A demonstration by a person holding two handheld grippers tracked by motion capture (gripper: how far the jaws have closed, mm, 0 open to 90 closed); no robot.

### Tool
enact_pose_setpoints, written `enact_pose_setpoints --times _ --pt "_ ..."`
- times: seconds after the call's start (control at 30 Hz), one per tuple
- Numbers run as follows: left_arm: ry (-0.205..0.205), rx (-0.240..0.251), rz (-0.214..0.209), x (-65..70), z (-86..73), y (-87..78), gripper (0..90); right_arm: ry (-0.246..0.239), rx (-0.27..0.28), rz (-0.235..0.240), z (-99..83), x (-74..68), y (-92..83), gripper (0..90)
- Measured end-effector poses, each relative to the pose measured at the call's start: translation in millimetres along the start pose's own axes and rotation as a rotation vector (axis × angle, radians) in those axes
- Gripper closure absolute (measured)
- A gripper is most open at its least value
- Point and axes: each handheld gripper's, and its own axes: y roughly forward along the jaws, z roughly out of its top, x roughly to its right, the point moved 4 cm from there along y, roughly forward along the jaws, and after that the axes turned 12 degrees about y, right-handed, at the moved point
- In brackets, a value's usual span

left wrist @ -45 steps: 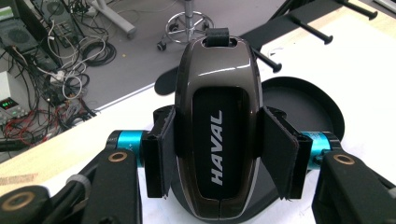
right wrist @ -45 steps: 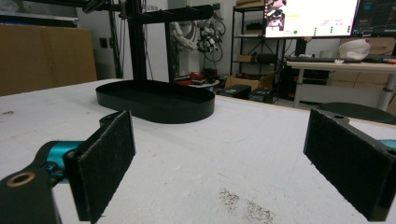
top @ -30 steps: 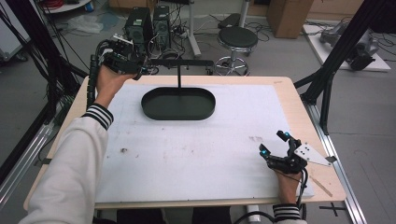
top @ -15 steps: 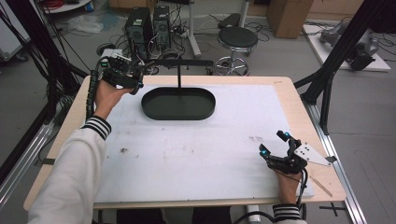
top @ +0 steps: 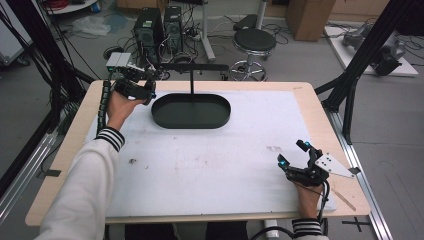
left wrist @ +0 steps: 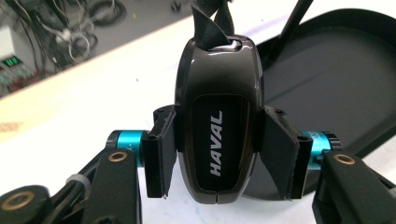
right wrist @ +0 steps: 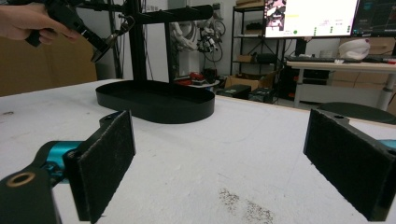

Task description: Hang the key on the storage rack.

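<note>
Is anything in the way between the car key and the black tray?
Nothing visible blocks it. The left hand-held gripper clamps the car key right beside the black tray, whose floor looks bare. Only the stand's thin post rises at the tray's back edge, off to the side of the key's path.

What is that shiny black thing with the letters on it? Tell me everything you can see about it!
It is a car key fob, glossy and dark like smooth plastic, rounded and longer than wide. White letters on its flat front panel spell HAVAL. A black strap is looped through a slot at its top end. The left gripper pinches it from both sides with its black padded jaws, holding it in the air above the white table cover, beside the black oval tray. Nothing else touches it.
</note>
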Motion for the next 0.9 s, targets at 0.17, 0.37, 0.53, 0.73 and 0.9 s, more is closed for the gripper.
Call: enact_pose_setpoints --times 0.17,0.37,0.53,0.73,0.9 --pt "0.064 0.153 -0.106 -0.2 -1.8 -3.5 29.9 -0.001 0.0 0.001 0.0 0.0 -0.1 8.0" --pt "0.07 0.303 -0.129 5.2 -1.2 -16.6 1.7 -0.001 0.0 0.0 0.0 0.0 -0.1 8.1" --pt "0.103 0.392 -0.139 16.5 -12.5 -39.4 1.7 -0.004 0.002 -0.001 0.1 0.0 0.1 8.1" --pt "0.112 0.522 -0.173 32.5 -45.7 -72.1 1.7 -0.003 0.003 0.0 0.1 0.0 0.2 8.1" --pt "0.126 0.572 -0.155 48.9 -79.5 -95.6 1.7 0.0 -0.005 -0.002 -0.4 -0.6 -0.2 8.1"
